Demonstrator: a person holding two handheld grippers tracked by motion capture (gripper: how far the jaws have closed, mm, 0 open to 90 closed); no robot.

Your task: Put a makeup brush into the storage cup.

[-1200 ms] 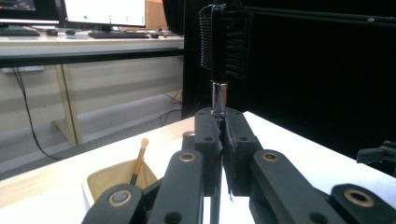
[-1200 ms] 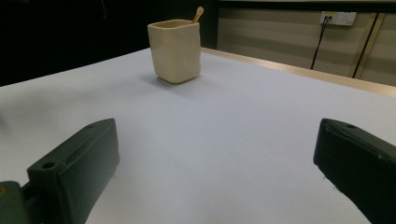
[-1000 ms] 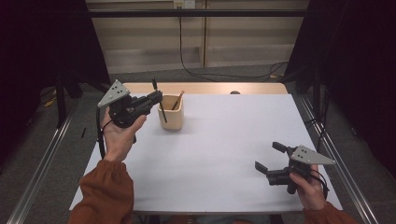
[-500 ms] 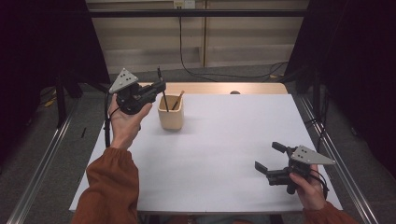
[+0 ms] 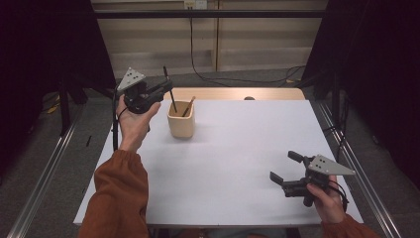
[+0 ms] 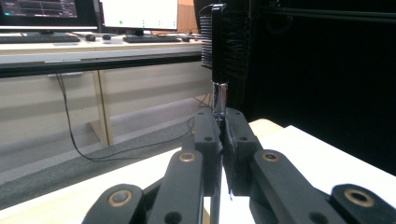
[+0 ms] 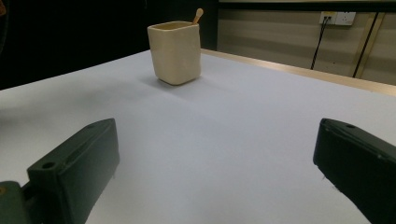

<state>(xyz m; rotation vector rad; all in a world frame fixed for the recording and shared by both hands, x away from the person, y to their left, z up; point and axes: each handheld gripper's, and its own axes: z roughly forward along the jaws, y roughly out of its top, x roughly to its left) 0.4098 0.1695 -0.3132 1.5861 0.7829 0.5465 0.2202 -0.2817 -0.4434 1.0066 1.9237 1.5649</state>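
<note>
- Black-handled utensil [image 5: 168, 88]: clenched in the left gripper [image 5: 157, 92], up at the far left of the desk [image 5: 237, 163], lower end dipping toward the mouth of the beige cup [image 5: 181, 120]; whether that tip sits inside or just above the rim, cannot tell.
- Probably light and stiff, going by a thin metal shaft [image 6: 219, 100] under a ribbed black handle [image 6: 226, 42]; bare metal likely slippery, so ribbed handle the safer place to grip.
- Held now on the shaft just below the handle, fingers [image 6: 208, 140] pressed together on it.
- Right gripper [image 5: 286, 171] at the near right of the desk, fingers spread wide, nothing between them.
- High view: gives both grippers and the cup at once, with a wooden stick [image 5: 188, 106] leaning inside the cup.
- Left gripper view: gives the pinch up close, plus monitors on a bench behind.
- Right gripper view: gives the cup's side wall [image 7: 175, 51] and the stick's rounded tip [image 7: 198, 14].
</note>
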